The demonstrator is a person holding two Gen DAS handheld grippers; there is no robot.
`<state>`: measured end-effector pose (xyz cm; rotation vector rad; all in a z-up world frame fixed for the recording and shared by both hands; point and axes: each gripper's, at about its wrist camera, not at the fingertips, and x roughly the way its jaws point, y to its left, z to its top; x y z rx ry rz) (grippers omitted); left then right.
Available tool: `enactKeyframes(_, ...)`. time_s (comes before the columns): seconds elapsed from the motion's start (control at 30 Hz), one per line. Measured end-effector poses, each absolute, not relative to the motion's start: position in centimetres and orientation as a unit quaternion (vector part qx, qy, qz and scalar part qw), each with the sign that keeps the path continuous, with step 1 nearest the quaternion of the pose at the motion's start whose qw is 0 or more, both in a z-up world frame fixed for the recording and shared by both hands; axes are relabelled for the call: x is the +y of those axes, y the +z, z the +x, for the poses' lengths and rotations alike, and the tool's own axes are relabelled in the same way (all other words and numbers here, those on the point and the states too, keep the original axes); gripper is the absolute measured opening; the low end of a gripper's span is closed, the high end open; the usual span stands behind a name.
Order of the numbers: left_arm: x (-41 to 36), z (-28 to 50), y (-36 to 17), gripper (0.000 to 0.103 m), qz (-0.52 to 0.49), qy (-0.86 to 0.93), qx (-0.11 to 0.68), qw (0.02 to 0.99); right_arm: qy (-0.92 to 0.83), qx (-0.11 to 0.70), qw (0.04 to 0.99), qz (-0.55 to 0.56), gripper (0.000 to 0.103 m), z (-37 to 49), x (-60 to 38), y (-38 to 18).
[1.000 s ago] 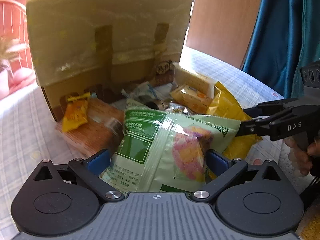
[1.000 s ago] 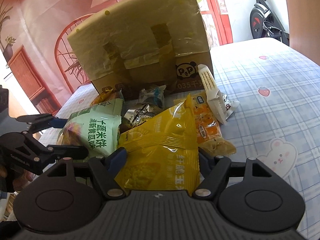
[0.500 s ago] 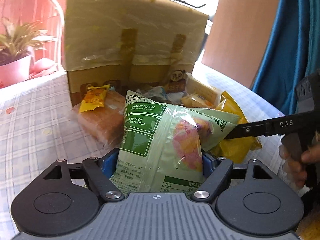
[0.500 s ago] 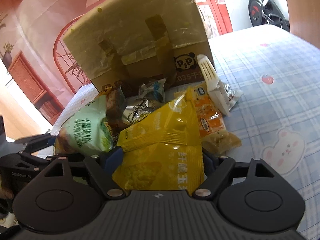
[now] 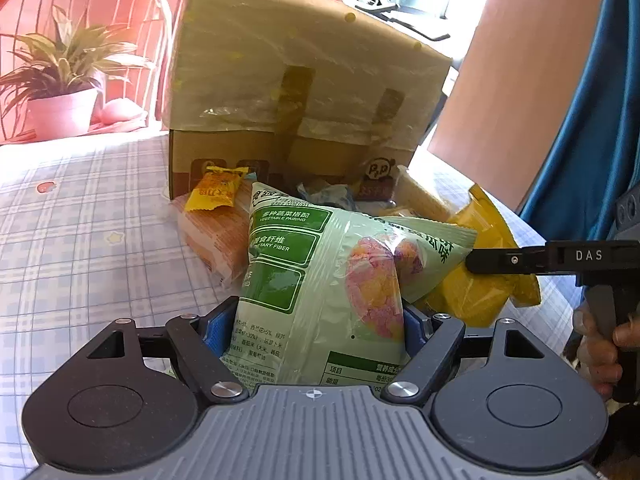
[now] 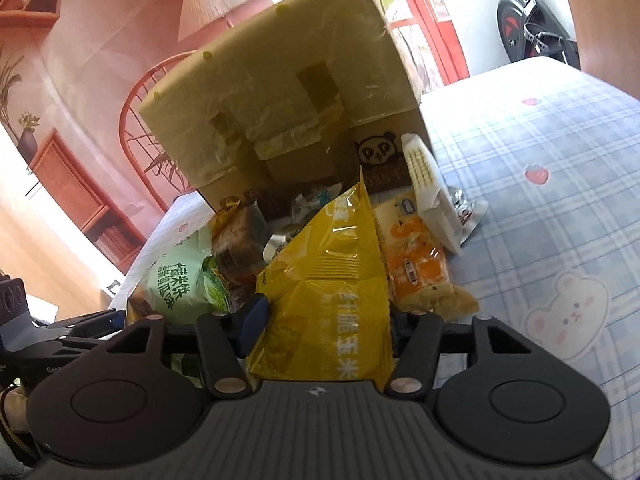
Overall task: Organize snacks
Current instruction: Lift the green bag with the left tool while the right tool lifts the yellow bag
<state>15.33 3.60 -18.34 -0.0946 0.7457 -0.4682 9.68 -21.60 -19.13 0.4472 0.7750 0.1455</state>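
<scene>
A pale green snack bag (image 5: pixel 320 272) stands upright between the blue pads of my left gripper (image 5: pixel 316 326), which press on both its sides. My right gripper (image 6: pixel 324 320) has a yellow snack bag (image 6: pixel 328 280) between its jaws, which are closing, and the pads squeeze it into a crease. In the left wrist view the yellow bag (image 5: pixel 480 292) hangs at the right behind the green one, under a right finger (image 5: pixel 500 258). The green bag (image 6: pixel 176 284) shows at the left in the right wrist view. Both bags are in front of a taped cardboard box (image 5: pixel 296 80).
More snacks lie at the box's foot: an orange-wrapped cake (image 5: pixel 216 240), a small yellow packet (image 5: pixel 216 192), an orange packet (image 6: pixel 416 264) and a white cracker pack (image 6: pixel 428 184). A checked tablecloth (image 6: pixel 540 200) covers the table. A red chair (image 5: pixel 80 0) and a potted plant (image 5: pixel 60 80) stand behind.
My left gripper's jaws closed onto the green bag and the hand rolled and shifted, so the box now sits further right. My right gripper's jaws narrowed on the yellow bag, creasing it.
</scene>
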Motion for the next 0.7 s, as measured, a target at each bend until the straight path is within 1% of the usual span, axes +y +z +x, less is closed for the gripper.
enactKeyframes(0.7,4.4,14.6,-16.9,0.081,-0.075,-0.209,0.338,0.914,0.066,0.365,0.908,0.195,0.054,9.5,-21.6,-17.9)
